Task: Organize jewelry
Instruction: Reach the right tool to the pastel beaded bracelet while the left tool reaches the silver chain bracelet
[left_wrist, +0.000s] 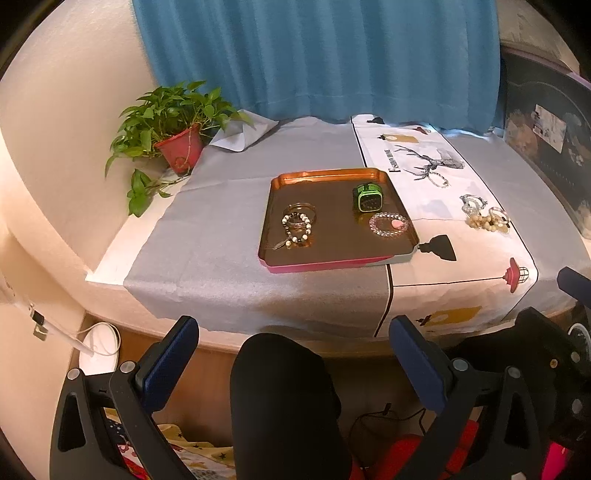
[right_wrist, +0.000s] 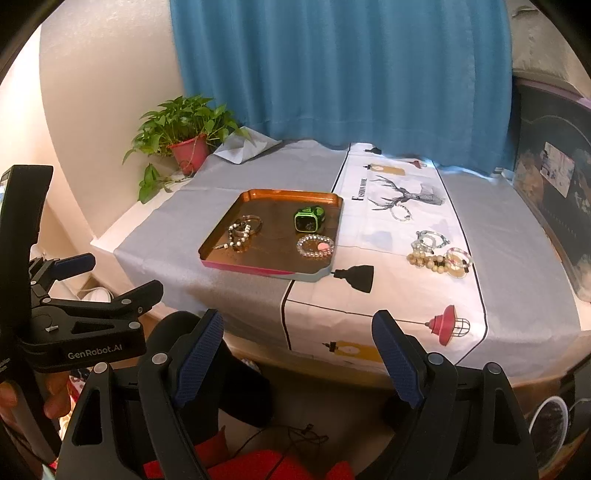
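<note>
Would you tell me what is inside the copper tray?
The tray holds a green watch, a clear bead bracelet and stacked bracelets; anything beneath that stack is hidden.

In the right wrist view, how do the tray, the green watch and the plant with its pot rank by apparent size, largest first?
1. tray
2. plant with its pot, though it stands farther back, so it may be larger than it looks
3. green watch

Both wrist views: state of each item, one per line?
left gripper: open, empty, short of the table
right gripper: open, empty, short of the table
tray: flat on the grey cloth
green watch: in tray, far right
clear bead bracelet: in tray, near right
black-and-white bead bracelet: in tray, left
loose bracelets: clustered on the printed runner, outside tray
</note>
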